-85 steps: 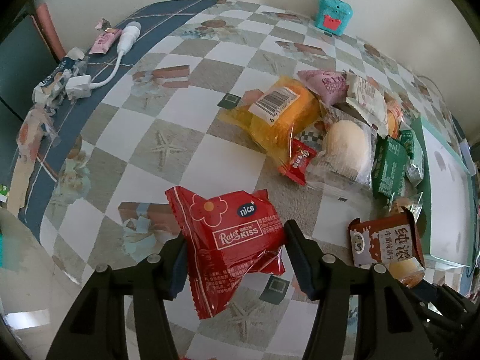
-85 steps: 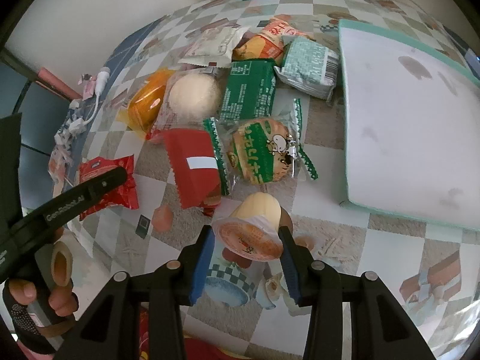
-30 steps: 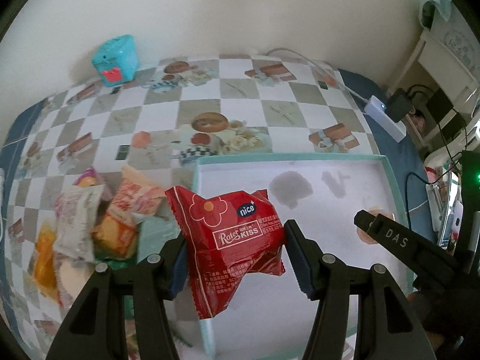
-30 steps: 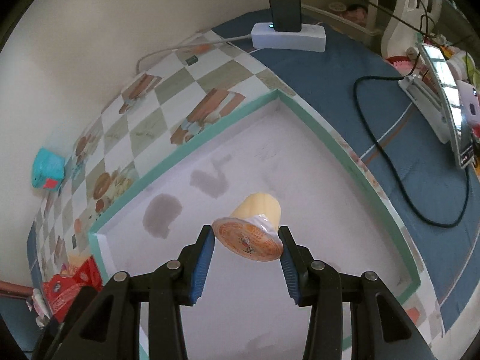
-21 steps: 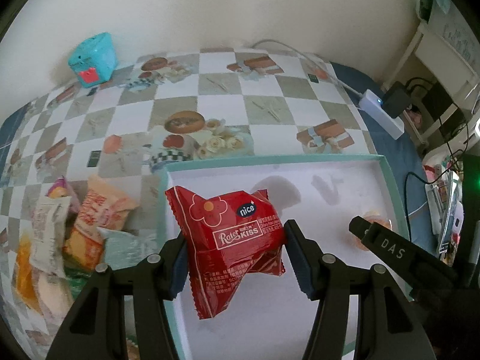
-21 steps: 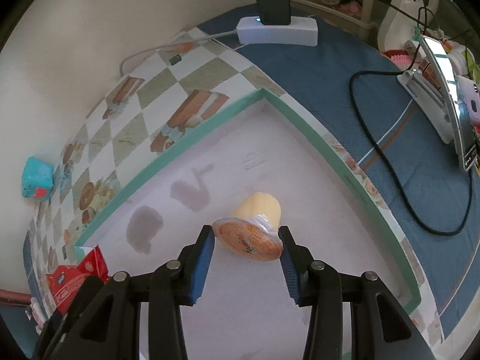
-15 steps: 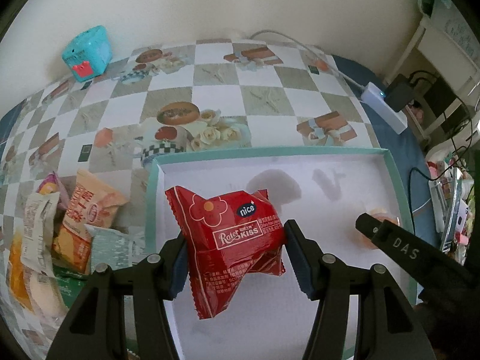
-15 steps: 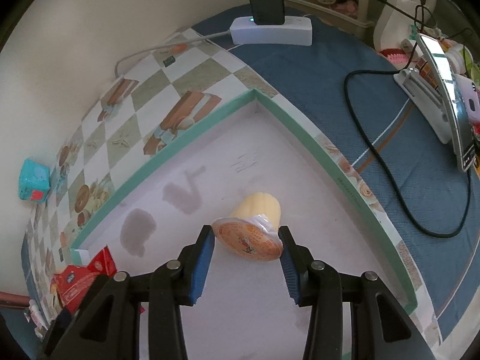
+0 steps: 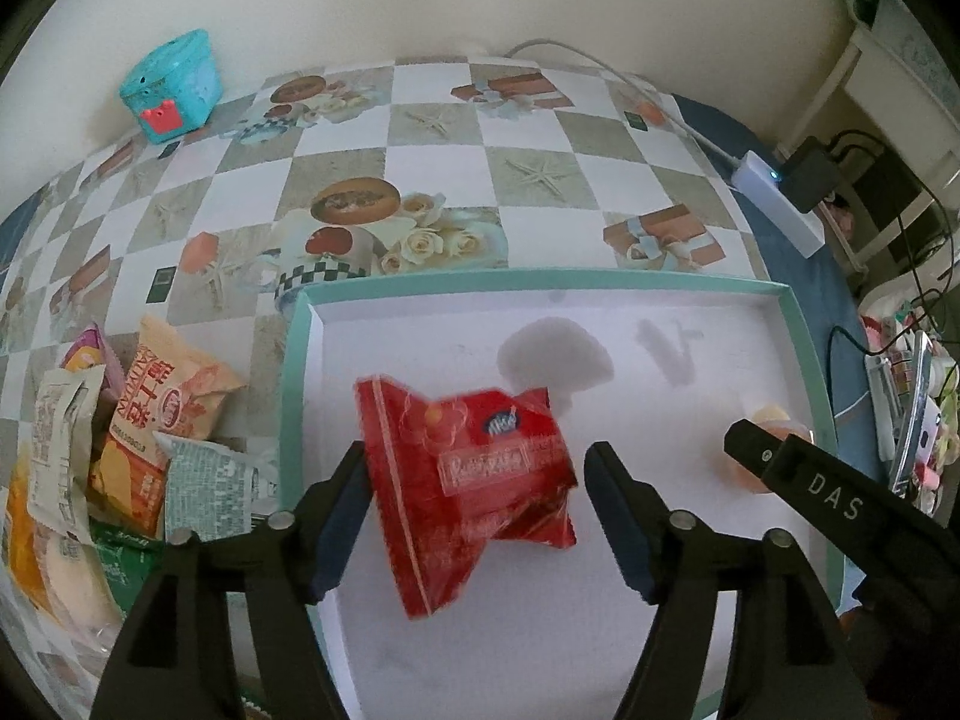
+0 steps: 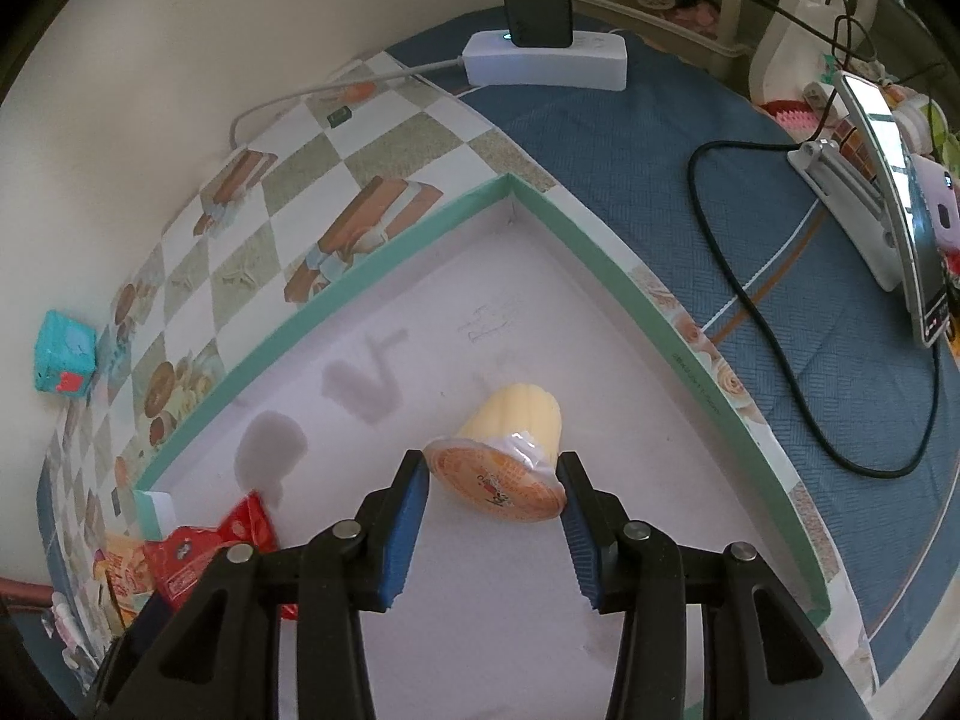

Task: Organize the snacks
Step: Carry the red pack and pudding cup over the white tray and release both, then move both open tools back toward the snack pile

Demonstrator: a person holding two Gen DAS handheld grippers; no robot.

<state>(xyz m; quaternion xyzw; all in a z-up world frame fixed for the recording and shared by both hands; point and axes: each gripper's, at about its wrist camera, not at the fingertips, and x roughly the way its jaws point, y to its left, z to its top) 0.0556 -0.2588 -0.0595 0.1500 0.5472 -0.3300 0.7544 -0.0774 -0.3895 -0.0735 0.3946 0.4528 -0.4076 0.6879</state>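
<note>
The red snack packet [image 9: 474, 480] sits at the centre of the left wrist view, blurred and tipped, between the left tongs [image 9: 474, 516] but no longer pinched: the jaws have just been opening, and a gap shows between each blue pad and the wrapper. You are at the release step, with the packet over the white floor of the teal-rimmed tray [image 9: 294, 360], towards its left side. Whether it has already landed is hard to tell through the blur.

In the right wrist view the jelly cup [image 10: 504, 456] is low centre, foil lid towards the camera, clamped between the right tongs [image 10: 495, 495] with both blue pads against the lid's rim. It hangs over the tray's floor, below the far corner at upper centre of that frame.

Outward from there, the remaining snack pile [image 9: 120, 450] lies along the lower left edge of the left view, just outside the tray's left wall on the chequered surface [image 9: 432, 162]. A teal toy box [image 9: 171, 84] stands at upper left near the wall, and a white power strip [image 10: 546, 63] sits at the top of the right view.

Next, I judge, you should lift the left tongs clear without dragging the wrapper, then lower the cup and part the right tongs so that it settles well apart from the red packet. After that, go back to the pile for more
</note>
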